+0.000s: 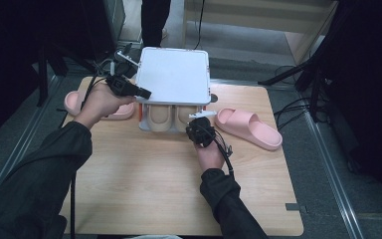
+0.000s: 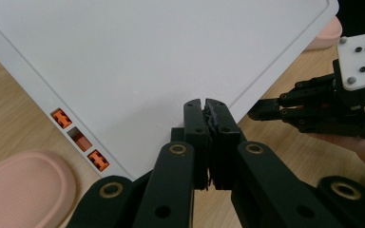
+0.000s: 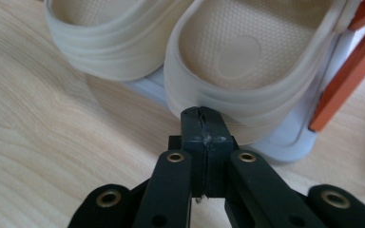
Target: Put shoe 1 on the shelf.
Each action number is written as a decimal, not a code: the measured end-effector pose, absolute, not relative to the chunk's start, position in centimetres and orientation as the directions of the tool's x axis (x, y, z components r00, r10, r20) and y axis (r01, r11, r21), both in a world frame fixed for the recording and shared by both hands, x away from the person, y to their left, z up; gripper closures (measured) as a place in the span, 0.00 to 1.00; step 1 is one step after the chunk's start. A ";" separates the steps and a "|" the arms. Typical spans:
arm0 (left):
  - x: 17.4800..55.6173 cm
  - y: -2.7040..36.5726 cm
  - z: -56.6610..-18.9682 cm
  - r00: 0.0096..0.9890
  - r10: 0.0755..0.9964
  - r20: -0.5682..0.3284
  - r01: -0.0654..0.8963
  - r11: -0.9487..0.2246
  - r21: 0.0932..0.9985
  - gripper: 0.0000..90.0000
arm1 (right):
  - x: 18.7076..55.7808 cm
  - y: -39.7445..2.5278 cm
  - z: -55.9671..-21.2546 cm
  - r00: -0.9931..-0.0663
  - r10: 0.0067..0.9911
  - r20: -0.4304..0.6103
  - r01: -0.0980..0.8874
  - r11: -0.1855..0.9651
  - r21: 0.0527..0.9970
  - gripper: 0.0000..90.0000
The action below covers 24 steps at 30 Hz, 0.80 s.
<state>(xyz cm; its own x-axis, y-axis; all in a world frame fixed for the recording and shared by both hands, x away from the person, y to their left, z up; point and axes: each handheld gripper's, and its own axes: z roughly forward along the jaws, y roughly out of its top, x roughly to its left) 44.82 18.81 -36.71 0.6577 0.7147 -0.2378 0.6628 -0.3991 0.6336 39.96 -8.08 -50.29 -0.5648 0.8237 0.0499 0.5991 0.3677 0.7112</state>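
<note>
Beige slippers point(image 3: 228, 61) paired under white lid point(image 2: 171, 57), ribbed rims, both tongs clenched empty.

table point(image 1: 144, 199): rack point(image 1: 174, 74) sits at the back middle | two slippers point(image 1: 171, 118) tucked side by side under its top | one loose slipper point(image 1: 248, 128) right of it | another point(image 1: 73, 102) on the left
</note>
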 end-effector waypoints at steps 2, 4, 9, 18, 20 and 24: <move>44.8 18.9 -36.7 0.656 0.715 -0.242 0.664 -0.396 0.634 0.97 | 40.0 -8.0 -50.3 -0.566 0.823 0.051 0.597 0.366 0.714 0.99; 44.9 19.0 -36.7 0.653 0.714 -0.251 0.670 -0.392 0.630 0.97 | 39.9 -8.2 -50.2 -0.564 0.823 0.072 0.608 0.354 0.710 0.99; 45.1 19.2 -36.5 0.647 0.714 -0.266 0.686 -0.394 0.611 0.90 | 38.1 -9.0 -49.0 -0.617 0.781 0.095 0.588 0.377 0.716 0.97; 42.8 20.5 -34.7 0.630 0.727 -0.273 0.694 -0.368 0.619 0.58 | 33.4 -11.7 -48.1 -0.721 0.681 0.129 0.545 0.442 0.712 0.76; 42.0 20.9 -34.5 0.626 0.733 -0.268 0.694 -0.367 0.619 0.54 | 32.5 -12.3 -47.9 -0.736 0.665 0.126 0.533 0.455 0.713 0.71; 40.4 22.2 -34.6 0.610 0.749 -0.259 0.696 -0.350 0.627 0.51 | 31.5 -13.6 -47.7 -0.759 0.621 0.195 0.543 0.439 0.716 0.60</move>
<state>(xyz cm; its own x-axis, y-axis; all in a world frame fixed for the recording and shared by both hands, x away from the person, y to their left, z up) 40.43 22.19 -34.63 0.6098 0.7491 -0.2589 0.6961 -0.3500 0.6268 31.55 -13.60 -47.65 -0.7595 0.6206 0.1949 0.5428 0.4393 0.7158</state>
